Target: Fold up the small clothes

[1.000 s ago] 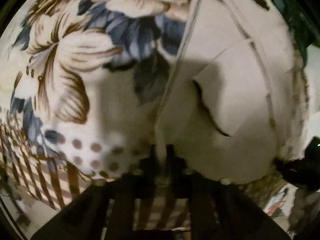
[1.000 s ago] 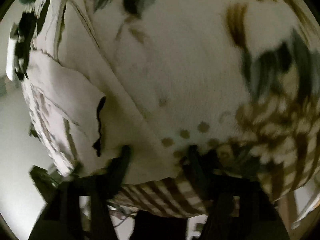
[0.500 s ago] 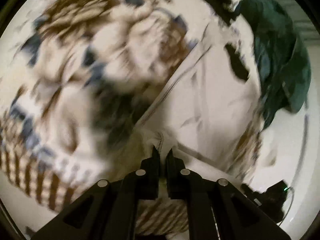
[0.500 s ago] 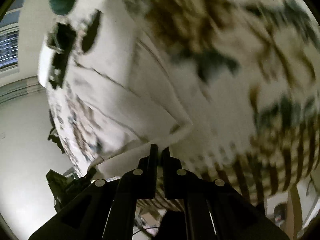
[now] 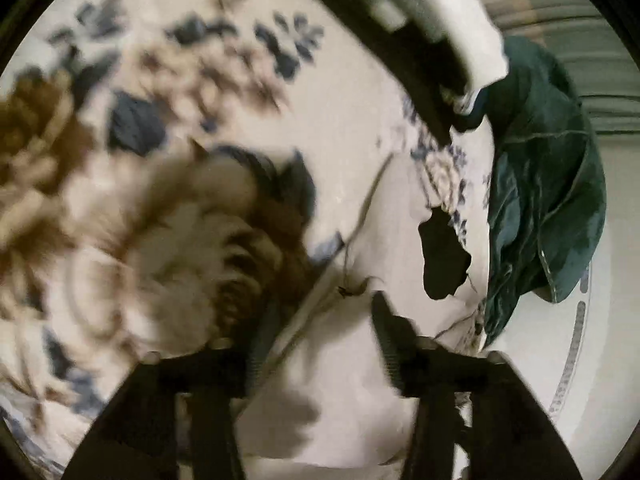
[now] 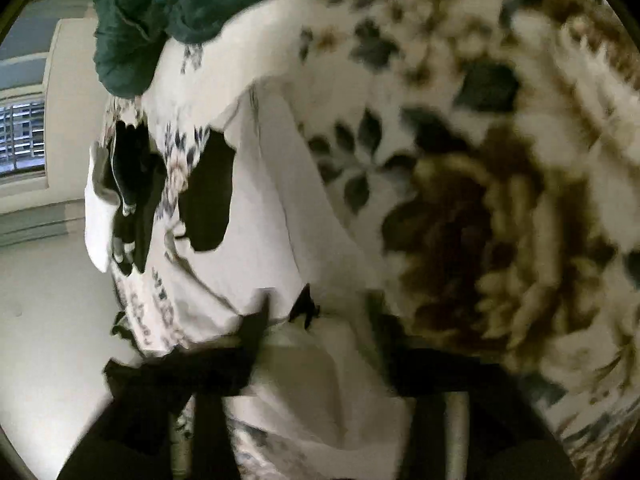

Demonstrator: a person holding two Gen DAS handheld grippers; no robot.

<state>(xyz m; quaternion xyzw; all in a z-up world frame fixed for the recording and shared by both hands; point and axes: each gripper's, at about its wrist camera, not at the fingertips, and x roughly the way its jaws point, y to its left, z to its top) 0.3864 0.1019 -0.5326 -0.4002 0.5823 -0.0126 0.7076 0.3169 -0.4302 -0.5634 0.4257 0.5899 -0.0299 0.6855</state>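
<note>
Nearest the left wrist camera, the left gripper has its jaws spread wide, one finger on either side of a seam edge of the cream garment, with nothing pinched between them. The pale cloth lies flat under and ahead of the fingers, on the floral blanket that fills the left of that view in blurred brown and blue blooms.

In the right wrist view, the right gripper likewise stands with its jaws parted, angled down onto the same cream garment, whose fold runs between the fingers; a dark finger rests at the cloth's edge. The floral blanket spreads off to the right.

Farther out, dark gaps show along the garment's far edge. Beyond lies a crumpled dark green garment, also seen at the top left of the right view, near a black-and-white garment. A pale floor or wall sits beyond the bedding.
</note>
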